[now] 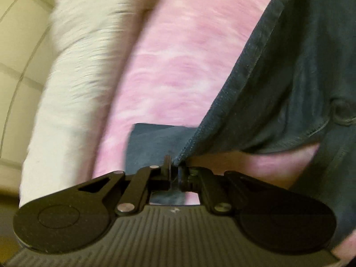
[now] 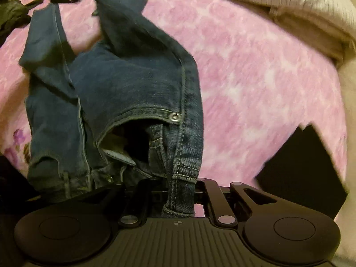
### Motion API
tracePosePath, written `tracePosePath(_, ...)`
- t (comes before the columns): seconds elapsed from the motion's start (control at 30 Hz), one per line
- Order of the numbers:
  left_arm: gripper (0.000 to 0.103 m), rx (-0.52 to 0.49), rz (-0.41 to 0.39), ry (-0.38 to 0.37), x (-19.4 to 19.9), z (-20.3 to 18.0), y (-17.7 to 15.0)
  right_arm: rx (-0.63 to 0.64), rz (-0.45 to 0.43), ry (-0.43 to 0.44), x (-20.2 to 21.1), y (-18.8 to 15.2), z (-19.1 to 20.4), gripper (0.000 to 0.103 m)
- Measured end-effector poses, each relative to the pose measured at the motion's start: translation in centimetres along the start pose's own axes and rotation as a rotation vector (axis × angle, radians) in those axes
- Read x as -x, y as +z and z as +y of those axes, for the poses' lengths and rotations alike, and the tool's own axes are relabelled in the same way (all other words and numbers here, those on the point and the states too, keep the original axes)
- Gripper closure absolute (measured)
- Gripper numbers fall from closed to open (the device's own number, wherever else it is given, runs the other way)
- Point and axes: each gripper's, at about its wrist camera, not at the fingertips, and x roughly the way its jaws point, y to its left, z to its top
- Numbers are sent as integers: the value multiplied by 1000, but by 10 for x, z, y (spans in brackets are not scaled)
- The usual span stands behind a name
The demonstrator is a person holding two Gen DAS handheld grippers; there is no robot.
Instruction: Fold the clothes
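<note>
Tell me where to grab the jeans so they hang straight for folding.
Grip the jeans at the thick stitched waistband, coming from above. The right gripper is already shut on the band beside the pocket rivet; the left gripper pinches a hemmed edge. Doubled seams there probably resist slipping over the pink bedspread.

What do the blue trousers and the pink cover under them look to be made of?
Blue trousers: denim, by the look; matte faded weave, pale double stitching, a shiny metal rivet. Pink cover: likely soft plush or fleece, mottled pink and white; motion blur leaves that open.
</note>
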Motion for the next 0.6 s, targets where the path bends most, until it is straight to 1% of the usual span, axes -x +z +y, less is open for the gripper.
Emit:
tracePosePath(0.07,100,33,29,54,27,34,-3,40,-33,-21,7,23,-20,97)
tracePosePath(0.13,98,78,64,96,44,68,-5,87,-64,-44,9,51,-42,97)
tracePosePath(0.17,98,93,66,113,49,81,-3,112,-80,-56,8,66,-54,97)
tracePosePath(0.23,97,109,89,176,42,107,5,161,-110,-83,0,101,-75,97)
tracePosePath(0.3,89,118,123,244,20,125,16,196,-133,-101,-17,141,-93,97)
tracePosePath(0.33,75,129,146,280,5,135,21,209,-142,-108,-29,160,-102,93)
tracePosePath(0.37,58,139,185,305,-10,143,22,211,-151,-127,-42,177,-110,75)
tracePosePath(0.4,54,143,223,296,-21,148,22,196,-163,-169,-46,186,-111,61)
tracePosePath(0.43,54,149,247,276,-29,150,19,181,-175,-212,-50,195,-112,42)
tracePosePath(0.47,56,153,239,289,-26,146,14,166,-186,-254,-53,203,-113,39)
tracePosePath(0.53,56,167,229,302,-17,136,1,137,-211,-332,-59,218,-114,37)
tracePosePath(0.6,55,185,225,302,-7,121,-17,108,-234,-317,-53,205,-104,35)
